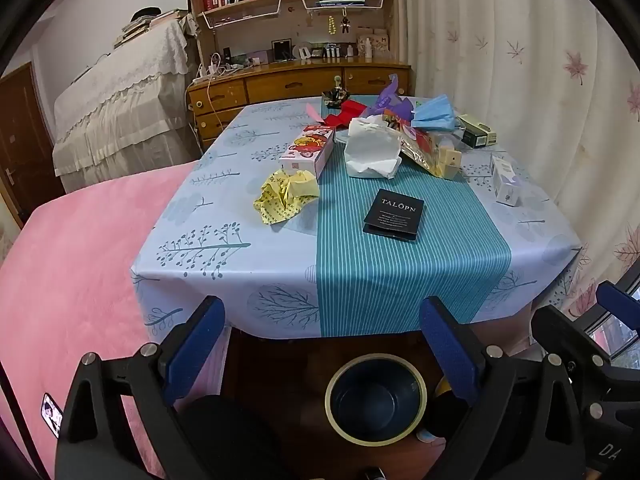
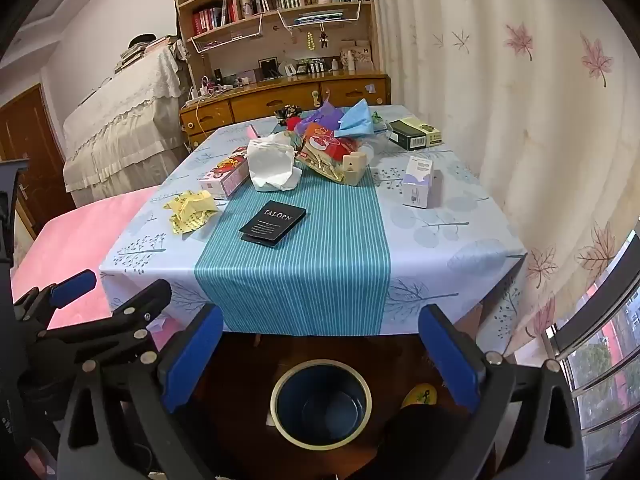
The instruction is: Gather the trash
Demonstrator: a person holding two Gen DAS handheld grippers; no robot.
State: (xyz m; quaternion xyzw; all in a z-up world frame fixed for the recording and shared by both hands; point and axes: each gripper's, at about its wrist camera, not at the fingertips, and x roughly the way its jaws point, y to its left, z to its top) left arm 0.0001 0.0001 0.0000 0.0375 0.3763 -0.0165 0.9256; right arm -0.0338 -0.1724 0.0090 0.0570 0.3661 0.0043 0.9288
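Jaws on both tools stand spread as wide as they go, with nothing between the blue pads — the left gripper (image 1: 320, 340) and the right gripper (image 2: 320, 344) hang short of the table's (image 1: 224, 280) near edge, touching nothing. Below them a dark blue bin (image 2: 320, 404) stands on the floor, while the trash lies well beyond on the cloth — a crumpled yellow paper (image 1: 286, 196), a black card (image 1: 394, 214), white tissue (image 1: 372, 150) and wrappers (image 2: 328, 148).
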